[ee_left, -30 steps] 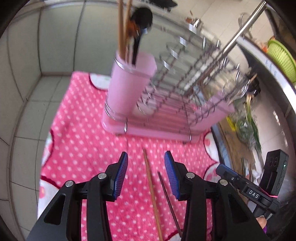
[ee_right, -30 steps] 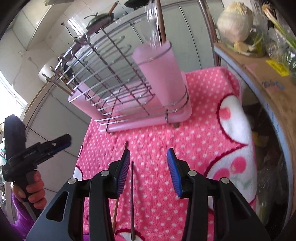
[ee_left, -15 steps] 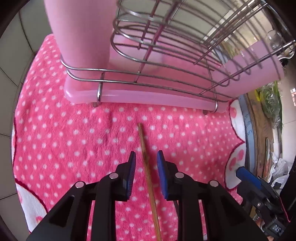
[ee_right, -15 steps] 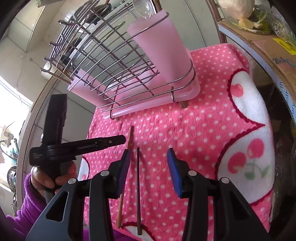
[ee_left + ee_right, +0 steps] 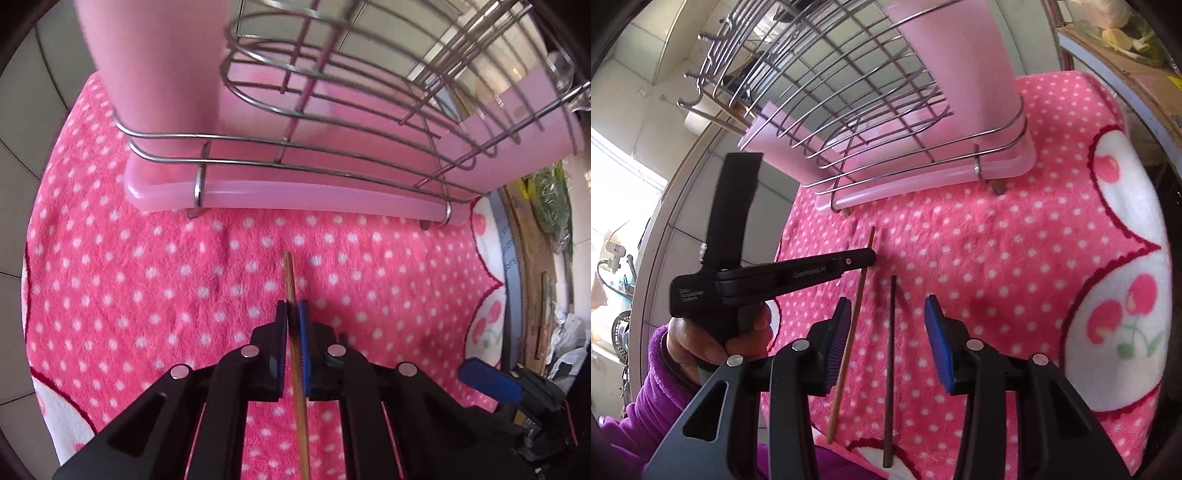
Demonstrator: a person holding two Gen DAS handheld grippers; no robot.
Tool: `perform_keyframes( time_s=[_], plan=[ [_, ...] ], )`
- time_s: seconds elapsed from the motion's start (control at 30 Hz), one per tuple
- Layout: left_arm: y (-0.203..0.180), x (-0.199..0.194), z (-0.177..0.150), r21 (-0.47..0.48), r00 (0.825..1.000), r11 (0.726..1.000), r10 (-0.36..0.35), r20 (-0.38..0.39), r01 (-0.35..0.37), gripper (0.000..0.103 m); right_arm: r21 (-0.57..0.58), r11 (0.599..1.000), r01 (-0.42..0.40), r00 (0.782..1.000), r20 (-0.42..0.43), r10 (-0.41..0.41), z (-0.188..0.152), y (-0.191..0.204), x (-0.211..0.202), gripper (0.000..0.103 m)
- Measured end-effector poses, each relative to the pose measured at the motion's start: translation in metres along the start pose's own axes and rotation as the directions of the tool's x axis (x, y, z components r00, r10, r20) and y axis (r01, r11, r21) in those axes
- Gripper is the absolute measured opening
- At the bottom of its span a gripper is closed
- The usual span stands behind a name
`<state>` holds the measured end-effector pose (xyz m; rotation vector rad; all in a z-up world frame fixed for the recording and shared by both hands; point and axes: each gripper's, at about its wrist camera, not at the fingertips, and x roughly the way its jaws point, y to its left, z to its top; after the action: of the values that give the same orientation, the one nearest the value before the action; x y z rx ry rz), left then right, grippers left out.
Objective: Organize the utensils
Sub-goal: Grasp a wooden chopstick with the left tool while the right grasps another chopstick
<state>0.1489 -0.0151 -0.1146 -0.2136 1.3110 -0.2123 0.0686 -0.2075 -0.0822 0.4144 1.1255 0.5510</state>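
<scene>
The person is working through the pick-up step of tidying the utensils. The left tool is pinching the light wooden chopstick, its blue pads pressed against the stick, which is lying flat on the pink dotted towel just in front of the dish rack. The right tool is hovering half open, holding nothing, with the dark chopstick lying on the towel between its pads.

Judging from this, the next move is probably calling for a clean lift of the wooden stick, tipping it upright and dropping it into the pink utensil cup at the rack's end, while the right tool is closing on the dark one.

Counting: two chopsticks on the towel, side by side and nearly parallel; one rack; one cup visible.
</scene>
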Motion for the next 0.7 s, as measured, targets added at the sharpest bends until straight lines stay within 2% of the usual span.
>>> perform_keyframes(
  time_s=[0.17,0.27,0.47,0.7],
  plan=[
    [0.015,-0.032,-0.008,-0.003,0.998,0.999,-0.04,0.057,0.04,0.005,-0.034,0.999,0.022,0.998,-0.061,-0.024,0.009,0.013,0.023,0.04],
    [0.025,-0.054,-0.013,-0.003,0.994,0.998,-0.062,0.095,0.063,0.005,-0.05,0.997,0.05,0.993,-0.105,-0.055,0.014,0.021,0.043,0.031],
    [0.031,-0.08,-0.02,-0.003,0.985,0.995,-0.103,0.14,0.104,0.005,-0.09,0.984,0.157,0.972,-0.16,-0.17,0.019,0.029,0.074,0.027],
    [0.04,-0.088,-0.028,-0.006,0.978,0.991,-0.133,0.16,0.136,0.005,-0.12,0.966,0.228,0.949,-0.196,-0.248,0.019,0.032,0.103,0.019]
  ],
)
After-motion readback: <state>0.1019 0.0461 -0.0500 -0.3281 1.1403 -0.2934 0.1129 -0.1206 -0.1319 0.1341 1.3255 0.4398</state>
